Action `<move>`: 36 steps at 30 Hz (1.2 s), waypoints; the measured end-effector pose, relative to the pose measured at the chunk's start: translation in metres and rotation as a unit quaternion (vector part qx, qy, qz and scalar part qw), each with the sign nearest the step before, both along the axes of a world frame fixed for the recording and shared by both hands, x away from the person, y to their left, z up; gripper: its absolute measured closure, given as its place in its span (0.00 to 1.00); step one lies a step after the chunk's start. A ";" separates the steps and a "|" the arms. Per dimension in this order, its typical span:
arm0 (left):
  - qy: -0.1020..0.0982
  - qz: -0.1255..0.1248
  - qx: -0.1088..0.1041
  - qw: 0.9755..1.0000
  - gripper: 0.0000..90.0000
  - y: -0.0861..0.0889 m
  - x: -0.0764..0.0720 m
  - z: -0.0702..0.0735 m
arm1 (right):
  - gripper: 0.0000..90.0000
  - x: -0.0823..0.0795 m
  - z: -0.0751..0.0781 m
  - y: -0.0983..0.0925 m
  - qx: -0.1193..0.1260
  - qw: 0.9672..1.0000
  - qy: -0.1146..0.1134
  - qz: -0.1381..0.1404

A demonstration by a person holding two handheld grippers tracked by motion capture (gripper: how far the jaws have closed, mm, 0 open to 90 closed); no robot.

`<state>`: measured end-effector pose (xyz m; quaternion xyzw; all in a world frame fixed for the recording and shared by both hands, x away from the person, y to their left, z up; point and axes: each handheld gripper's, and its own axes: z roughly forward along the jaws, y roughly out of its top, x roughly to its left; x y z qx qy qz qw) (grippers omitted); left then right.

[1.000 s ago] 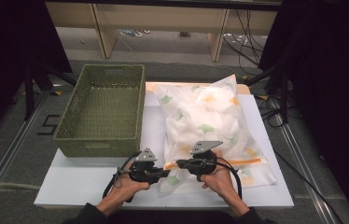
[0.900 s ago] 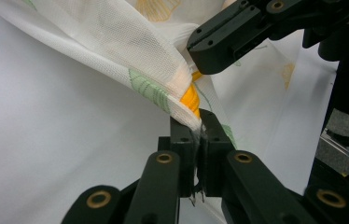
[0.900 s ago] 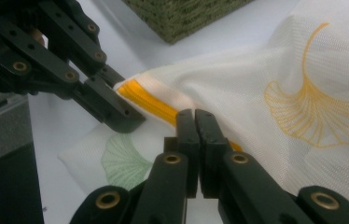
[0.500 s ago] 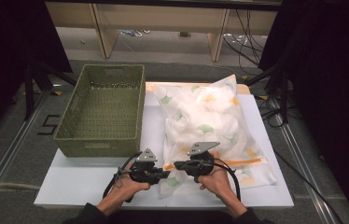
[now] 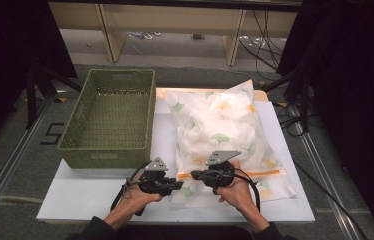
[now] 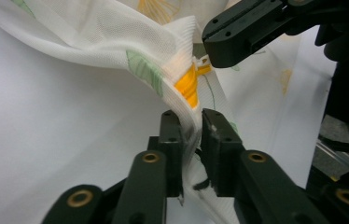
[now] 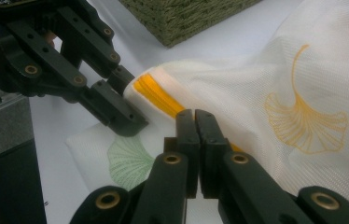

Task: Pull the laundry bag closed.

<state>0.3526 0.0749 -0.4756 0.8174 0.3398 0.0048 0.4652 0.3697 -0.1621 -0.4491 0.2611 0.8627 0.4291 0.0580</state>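
A white mesh bag (image 5: 220,125) printed with ginkgo leaves lies stuffed on the white board, its orange zipper (image 6: 187,88) (image 7: 156,95) running along the near edge. My left gripper (image 5: 180,185) (image 6: 192,126) is at the bag's near left corner. Its jaws have just been opening, and the hem sits loosely in the narrow gap between them. My right gripper (image 5: 193,175) (image 7: 195,116) faces it from the right, shut on the zipper edge a little way along. The left gripper (image 7: 130,100) stands close in the right gripper view, and the right gripper (image 6: 242,32) in the left gripper view.
A green woven basket (image 5: 106,152) (image 7: 186,14) stands empty to the left of the bag, near my left hand. The white board (image 5: 85,200) has bare room in front of the basket. Cables and dark stands sit on the floor to the right.
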 end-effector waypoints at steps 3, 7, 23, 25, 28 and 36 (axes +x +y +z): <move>0.001 -0.001 0.008 1.000 0.94 -0.001 -0.001 0.000 | 1.00 -0.001 -0.002 -0.001 -0.005 1.000 0.005 -0.009; -0.007 -0.012 0.020 1.000 0.97 -0.005 -0.007 0.001 | 1.00 -0.001 -0.007 0.001 -0.009 1.000 0.012 -0.010; -0.014 0.012 0.004 1.000 0.95 -0.004 -0.007 0.003 | 1.00 0.001 -0.011 0.003 -0.010 1.000 0.014 -0.013; -0.012 0.018 0.006 1.000 0.95 -0.004 -0.008 0.003 | 1.00 0.000 -0.012 0.003 -0.007 1.000 0.017 -0.016; -0.007 0.017 0.009 1.000 0.95 -0.002 -0.009 0.003 | 1.00 -0.001 -0.011 0.003 -0.009 1.000 0.016 -0.014; -0.015 0.012 0.017 1.000 0.96 -0.002 -0.009 0.004 | 1.00 -0.002 -0.013 0.002 -0.013 1.000 0.009 -0.026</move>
